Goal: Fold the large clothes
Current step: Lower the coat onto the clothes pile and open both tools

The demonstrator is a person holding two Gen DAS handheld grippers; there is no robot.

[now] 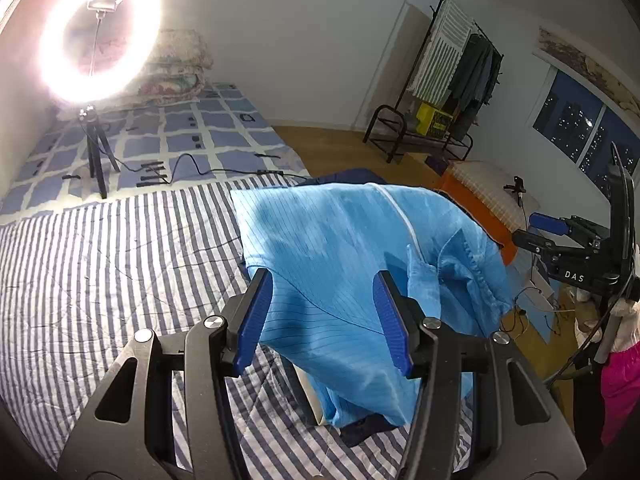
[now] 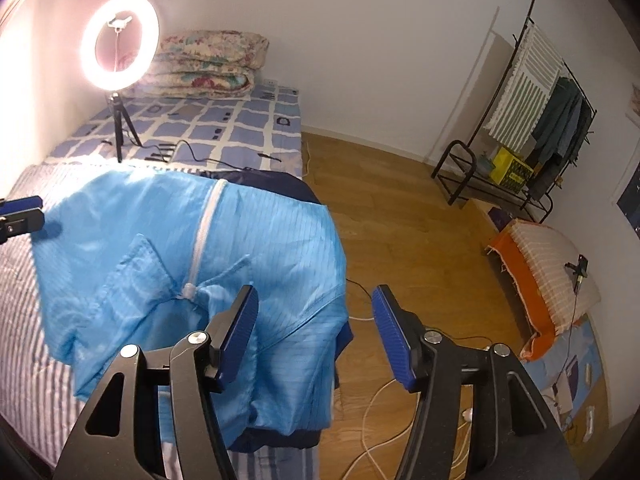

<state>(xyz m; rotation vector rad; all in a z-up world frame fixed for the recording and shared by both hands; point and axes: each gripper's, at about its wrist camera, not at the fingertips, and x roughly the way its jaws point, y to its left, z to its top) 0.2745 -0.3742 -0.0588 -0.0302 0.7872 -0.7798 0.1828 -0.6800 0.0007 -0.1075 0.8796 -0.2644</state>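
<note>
A large light-blue zip jacket (image 1: pixel 340 264) lies folded on the striped bed cover (image 1: pixel 100 264), over a dark navy garment (image 1: pixel 360 430). My left gripper (image 1: pixel 324 312) is open above the jacket's near left part, holding nothing. The right wrist view shows the same jacket (image 2: pixel 168 264) with its white zipper (image 2: pixel 206 228) and collar facing me, at the bed's right edge. My right gripper (image 2: pixel 316 334) is open and empty, over the jacket's right shoulder and the floor beyond. The right gripper also shows at the right of the left wrist view (image 1: pixel 548 230).
A lit ring light on a tripod (image 2: pixel 120 48) stands on the checked blue sheet (image 2: pixel 240 128) with cables. Folded floral quilts (image 2: pixel 208 64) lie at the head. On the wood floor (image 2: pixel 400 216) are a clothes rack (image 2: pixel 532 120), an orange cushion (image 2: pixel 544 280) and white cords (image 2: pixel 376 420).
</note>
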